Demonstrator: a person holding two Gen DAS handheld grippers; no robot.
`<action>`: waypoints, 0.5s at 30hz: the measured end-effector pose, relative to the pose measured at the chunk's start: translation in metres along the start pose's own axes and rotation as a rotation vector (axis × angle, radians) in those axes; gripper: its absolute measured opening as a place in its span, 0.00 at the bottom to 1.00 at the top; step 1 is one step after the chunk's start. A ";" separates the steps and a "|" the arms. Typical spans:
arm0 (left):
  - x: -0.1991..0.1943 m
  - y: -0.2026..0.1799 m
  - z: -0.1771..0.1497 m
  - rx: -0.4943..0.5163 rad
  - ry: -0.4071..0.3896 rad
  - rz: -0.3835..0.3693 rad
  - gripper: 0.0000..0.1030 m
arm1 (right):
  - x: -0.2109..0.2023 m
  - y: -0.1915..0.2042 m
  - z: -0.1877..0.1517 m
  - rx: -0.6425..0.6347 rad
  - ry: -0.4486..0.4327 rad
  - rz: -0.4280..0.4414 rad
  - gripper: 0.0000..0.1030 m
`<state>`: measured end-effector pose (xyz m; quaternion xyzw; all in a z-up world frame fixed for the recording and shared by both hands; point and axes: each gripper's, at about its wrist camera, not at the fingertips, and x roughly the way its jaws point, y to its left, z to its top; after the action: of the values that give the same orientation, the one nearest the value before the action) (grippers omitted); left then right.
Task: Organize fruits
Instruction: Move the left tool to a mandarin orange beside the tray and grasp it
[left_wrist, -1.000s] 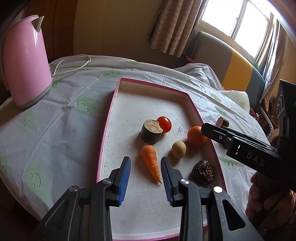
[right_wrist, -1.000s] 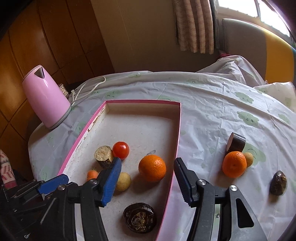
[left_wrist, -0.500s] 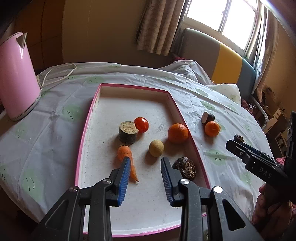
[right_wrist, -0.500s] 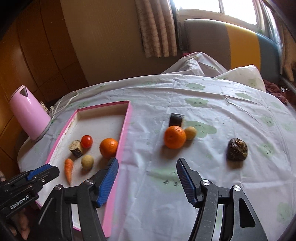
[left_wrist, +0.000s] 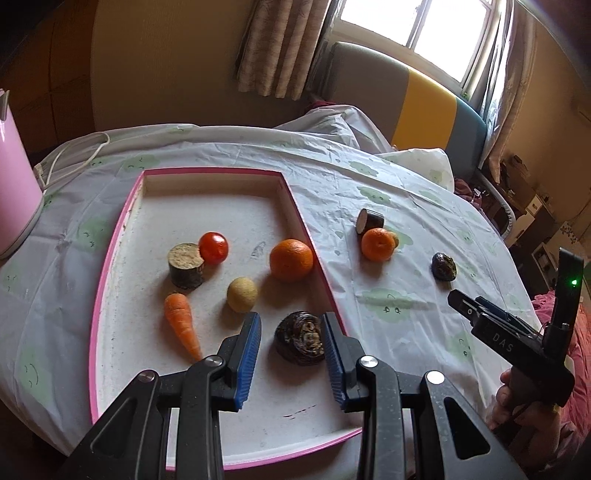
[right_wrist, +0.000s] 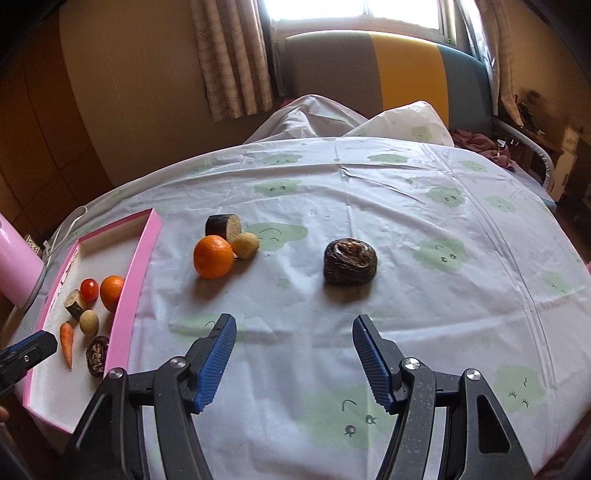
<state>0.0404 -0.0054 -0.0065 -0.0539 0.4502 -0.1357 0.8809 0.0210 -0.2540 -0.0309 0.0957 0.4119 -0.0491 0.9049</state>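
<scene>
Right wrist: cloud-print tablecloth, sofa behind.

Black two-finger grippers, left and right. Ribbed blue pads, silver pivot screws. White "DAS" lettering, green LED.

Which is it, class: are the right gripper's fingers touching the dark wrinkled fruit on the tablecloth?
Apart. The right wrist view shows bare tablecloth between the open right gripper and the dark wrinkled fruit.

Right gripper, jaws apart with nothing between, is hovering over the tablecloth, pointing at a dark wrinkled fruit right of an orange.
</scene>
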 end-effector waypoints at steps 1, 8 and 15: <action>0.002 -0.006 0.001 0.021 0.006 -0.010 0.33 | 0.000 -0.003 -0.001 0.004 -0.002 -0.005 0.64; 0.021 -0.045 0.015 0.104 0.028 -0.056 0.32 | 0.000 -0.023 -0.004 0.042 -0.006 -0.032 0.64; 0.052 -0.072 0.035 0.142 0.082 -0.077 0.32 | 0.004 -0.045 -0.006 0.094 0.001 -0.057 0.65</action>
<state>0.0846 -0.0901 -0.0108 -0.0031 0.4727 -0.2033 0.8574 0.0113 -0.2969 -0.0434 0.1264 0.4120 -0.0939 0.8975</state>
